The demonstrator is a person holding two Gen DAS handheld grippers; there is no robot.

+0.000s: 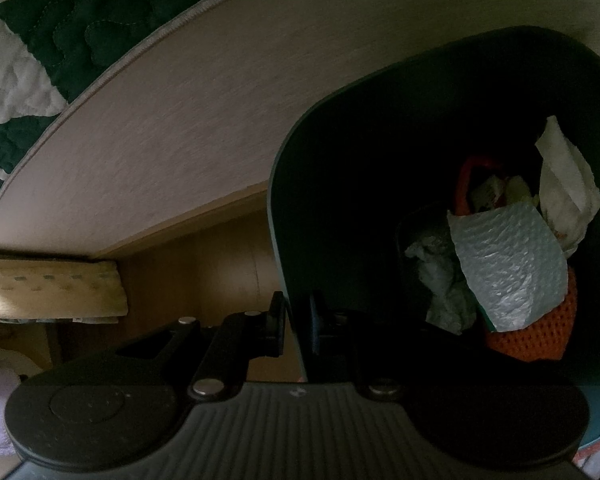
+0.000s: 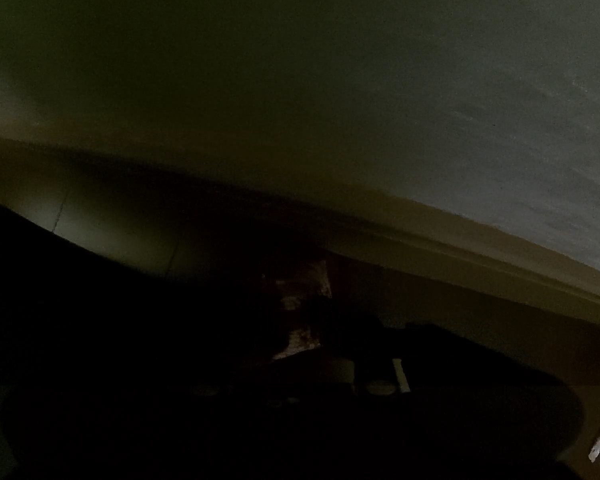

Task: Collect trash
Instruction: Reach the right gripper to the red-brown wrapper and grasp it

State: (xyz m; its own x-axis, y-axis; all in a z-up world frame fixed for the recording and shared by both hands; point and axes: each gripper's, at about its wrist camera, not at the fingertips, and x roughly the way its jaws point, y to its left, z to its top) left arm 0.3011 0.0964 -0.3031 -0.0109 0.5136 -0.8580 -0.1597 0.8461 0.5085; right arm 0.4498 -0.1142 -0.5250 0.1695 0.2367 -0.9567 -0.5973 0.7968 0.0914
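Note:
My left gripper (image 1: pixel 296 322) is shut on the near wall of a dark green trash bin (image 1: pixel 324 168), one finger outside and one inside. In the bin lie a white tissue (image 1: pixel 564 192), a pale plastic bag piece (image 1: pixel 508 264), a crumpled wad (image 1: pixel 444 280), orange mesh (image 1: pixel 540 340) and a red item (image 1: pixel 470 184). The right wrist view is very dark. There a pale crumpled scrap (image 2: pixel 300 304) sits between the dim fingers of my right gripper (image 2: pixel 300 320), which looks shut on it.
A light wooden board (image 1: pixel 180 128) curves across behind the bin, with a green and white quilt (image 1: pixel 60 40) above it. Wooden floor (image 1: pixel 204 272) lies below, and a pale patterned cloth (image 1: pixel 48 288) at the left. A dim plain surface (image 2: pixel 300 80) fills the right wrist view.

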